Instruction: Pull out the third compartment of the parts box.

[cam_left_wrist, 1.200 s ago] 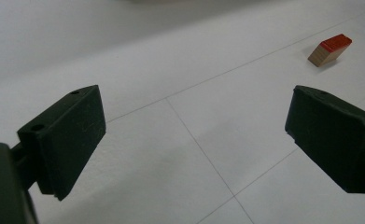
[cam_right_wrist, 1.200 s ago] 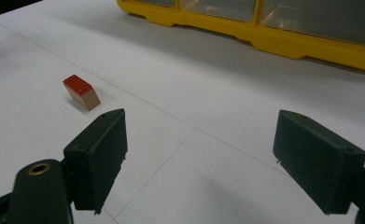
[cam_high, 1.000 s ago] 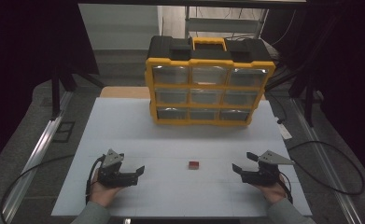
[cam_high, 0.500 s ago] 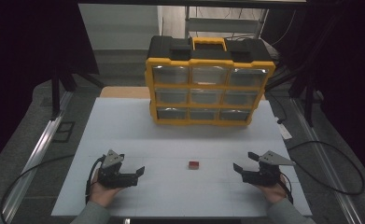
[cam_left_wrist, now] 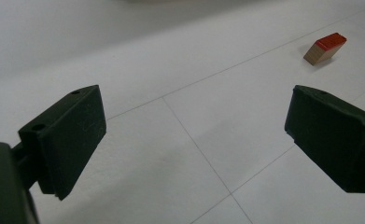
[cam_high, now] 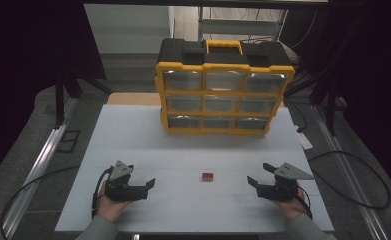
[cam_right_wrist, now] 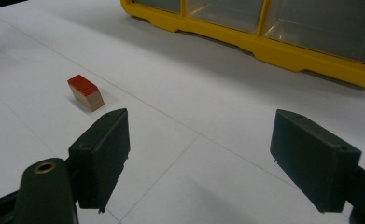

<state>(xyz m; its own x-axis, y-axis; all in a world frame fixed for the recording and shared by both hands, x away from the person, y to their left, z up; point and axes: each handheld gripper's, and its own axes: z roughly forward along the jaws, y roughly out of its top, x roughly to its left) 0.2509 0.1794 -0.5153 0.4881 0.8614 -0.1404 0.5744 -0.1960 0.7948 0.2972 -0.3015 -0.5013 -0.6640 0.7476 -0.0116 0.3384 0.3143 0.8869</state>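
The small red-topped wooden block (cam_high: 207, 176), seen low at centre frame on the white counter (cam_high: 133, 130) between both released grippers (jaws spread, empty), is judged light and rigid, best pinched across its flat side faces.

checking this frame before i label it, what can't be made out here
- Drawer contents of the yellow organizer: high view, too small and glared; right gripper view, cut off by the top edge.
- Small red-topped block: underside hidden against the white table; any marking too small.
- Left tongs and right tongs: bodies cut off by the bottom edge in both gripper views.
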